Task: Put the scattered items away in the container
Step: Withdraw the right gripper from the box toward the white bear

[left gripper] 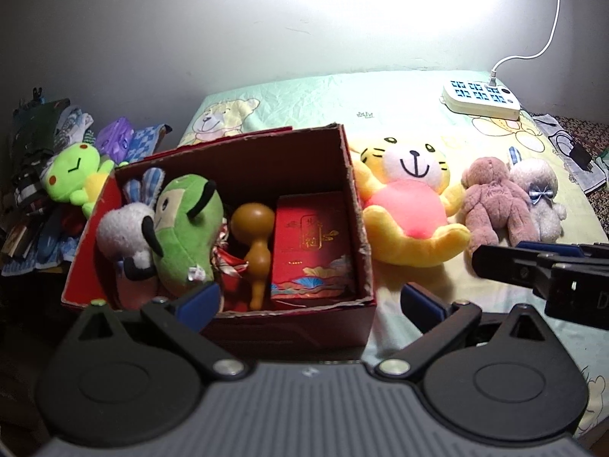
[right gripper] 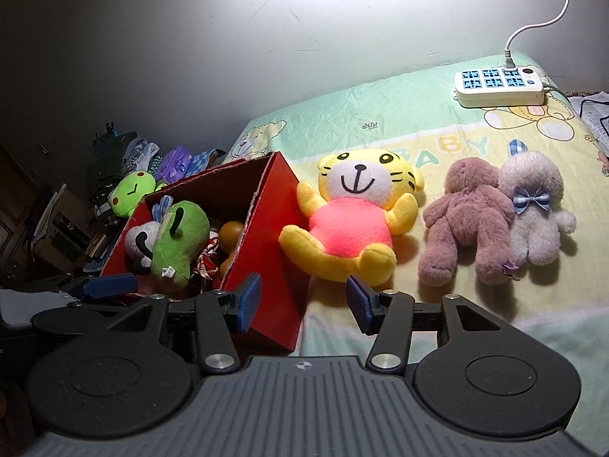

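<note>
A red cardboard box [left gripper: 361, 251] [right gripper: 266, 228] sits on the bed and holds a green plush [left gripper: 186, 232] [right gripper: 179, 240], a white plush [left gripper: 125, 228], a brown gourd [left gripper: 255, 243] and a small red box [left gripper: 312, 247]. Right of it lie a yellow tiger plush [left gripper: 411, 205] [right gripper: 354, 213], a brown bear [left gripper: 495, 202] [right gripper: 460, 221] and a white bunny [left gripper: 540, 198] [right gripper: 536, 209]. My left gripper [left gripper: 310, 301] is open over the box's near wall. My right gripper [right gripper: 302, 297] is open, just short of the tiger's feet; it also shows in the left wrist view [left gripper: 533, 266].
A white power strip [left gripper: 481, 99] [right gripper: 500, 85] with a cable lies at the bed's back right. A light green frog plush [left gripper: 76, 175] [right gripper: 131, 194] and piled clothes [left gripper: 38, 160] lie left of the box. A wall stands behind the bed.
</note>
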